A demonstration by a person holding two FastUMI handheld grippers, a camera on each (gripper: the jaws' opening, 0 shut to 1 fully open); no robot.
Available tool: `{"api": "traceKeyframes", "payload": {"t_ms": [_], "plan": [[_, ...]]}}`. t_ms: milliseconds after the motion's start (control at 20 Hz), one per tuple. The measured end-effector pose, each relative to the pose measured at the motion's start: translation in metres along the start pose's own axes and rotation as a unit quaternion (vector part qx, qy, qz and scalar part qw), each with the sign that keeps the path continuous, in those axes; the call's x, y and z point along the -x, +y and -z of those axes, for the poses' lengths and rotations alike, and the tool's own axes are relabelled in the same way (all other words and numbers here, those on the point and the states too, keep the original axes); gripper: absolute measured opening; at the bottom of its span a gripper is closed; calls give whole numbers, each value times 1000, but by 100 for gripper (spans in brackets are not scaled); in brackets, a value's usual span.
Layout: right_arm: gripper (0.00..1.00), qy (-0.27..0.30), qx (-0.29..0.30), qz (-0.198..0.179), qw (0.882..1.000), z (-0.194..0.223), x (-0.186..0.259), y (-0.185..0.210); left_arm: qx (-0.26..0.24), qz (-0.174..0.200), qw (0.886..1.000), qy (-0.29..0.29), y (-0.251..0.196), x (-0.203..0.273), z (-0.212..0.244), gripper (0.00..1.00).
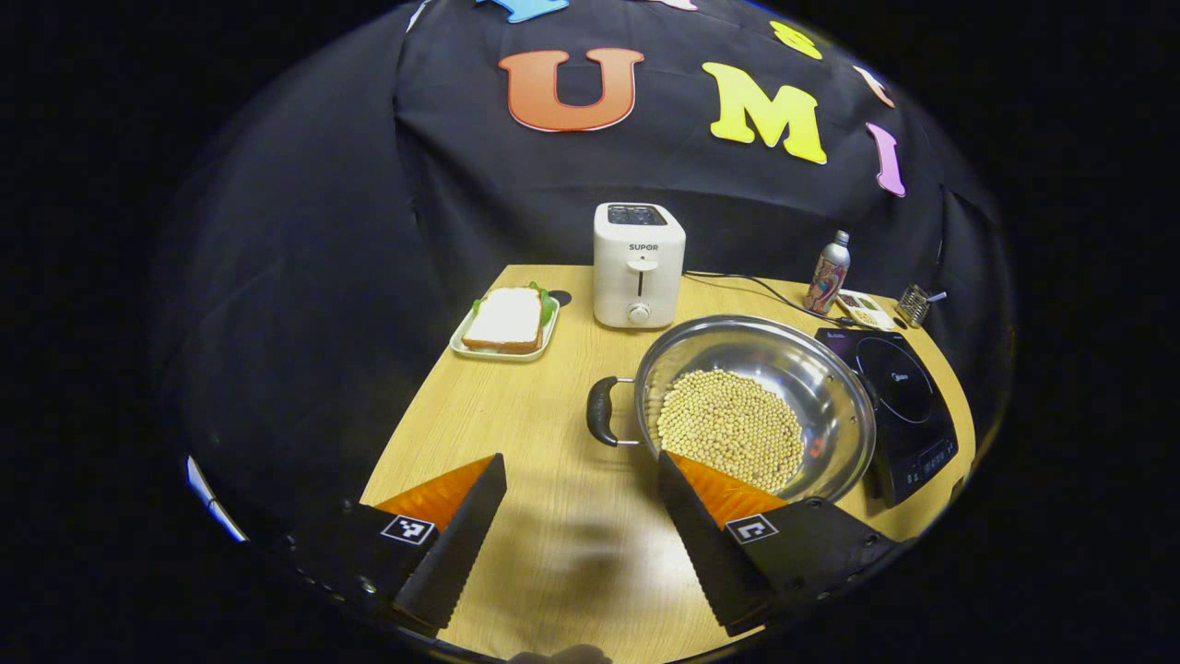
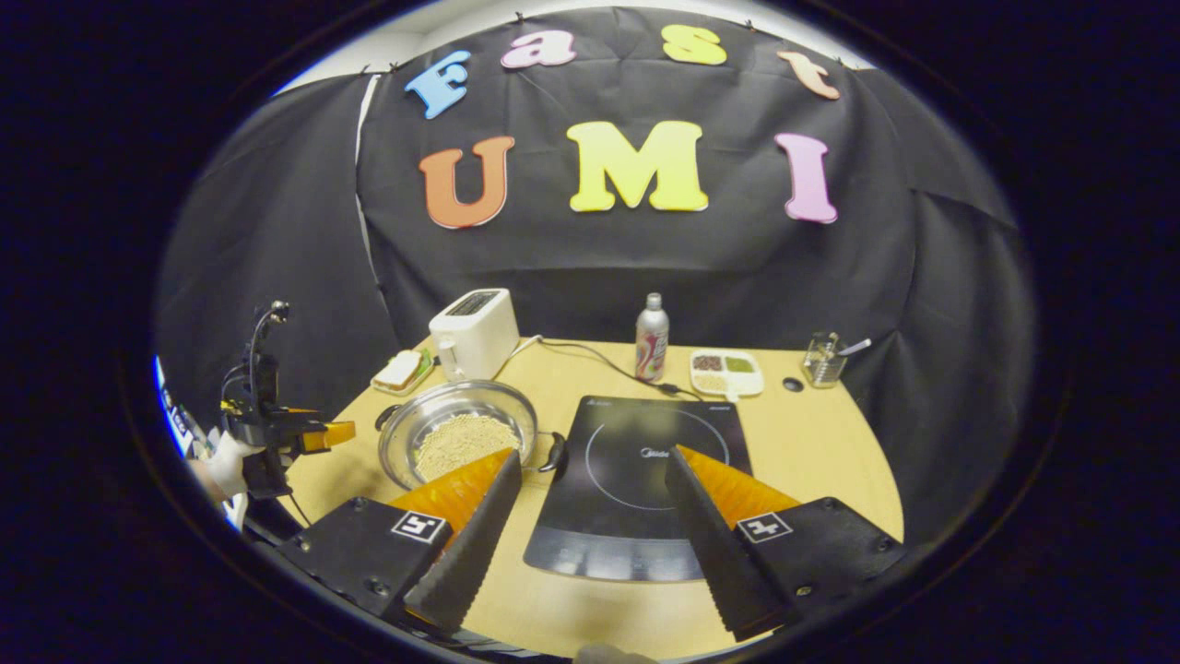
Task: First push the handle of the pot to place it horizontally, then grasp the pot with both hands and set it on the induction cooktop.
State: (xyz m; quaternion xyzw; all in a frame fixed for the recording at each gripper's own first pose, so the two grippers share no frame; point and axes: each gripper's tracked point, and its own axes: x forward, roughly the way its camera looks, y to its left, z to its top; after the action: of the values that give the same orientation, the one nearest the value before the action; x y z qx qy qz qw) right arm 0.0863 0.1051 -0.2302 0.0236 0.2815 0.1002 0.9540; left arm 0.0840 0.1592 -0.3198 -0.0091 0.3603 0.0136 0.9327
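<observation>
A wide steel pot holding pale beans stands on the wooden table, just left of the black induction cooktop. One black pot handle points left toward the table's middle. My left gripper is open, near the table's front edge, its right finger just in front of the pot. In the right gripper view the pot sits left of the cooktop, its other handle beside the cooktop's edge. My right gripper is open above the cooktop's front. The left gripper shows far left, held by a gloved hand.
A white toaster stands at the back, its cord running right. A tray with a sandwich lies at back left. A bottle, a small dish of grains and a glass holder line the far right edge.
</observation>
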Motion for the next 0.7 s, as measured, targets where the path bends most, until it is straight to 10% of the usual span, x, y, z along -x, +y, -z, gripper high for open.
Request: {"api": "traceKeyframes", "payload": {"t_ms": [700], "plan": [[96,166,-13,-45,985,53,-175,43,-14,52,997,50,-29,-76,-10,98]]}}
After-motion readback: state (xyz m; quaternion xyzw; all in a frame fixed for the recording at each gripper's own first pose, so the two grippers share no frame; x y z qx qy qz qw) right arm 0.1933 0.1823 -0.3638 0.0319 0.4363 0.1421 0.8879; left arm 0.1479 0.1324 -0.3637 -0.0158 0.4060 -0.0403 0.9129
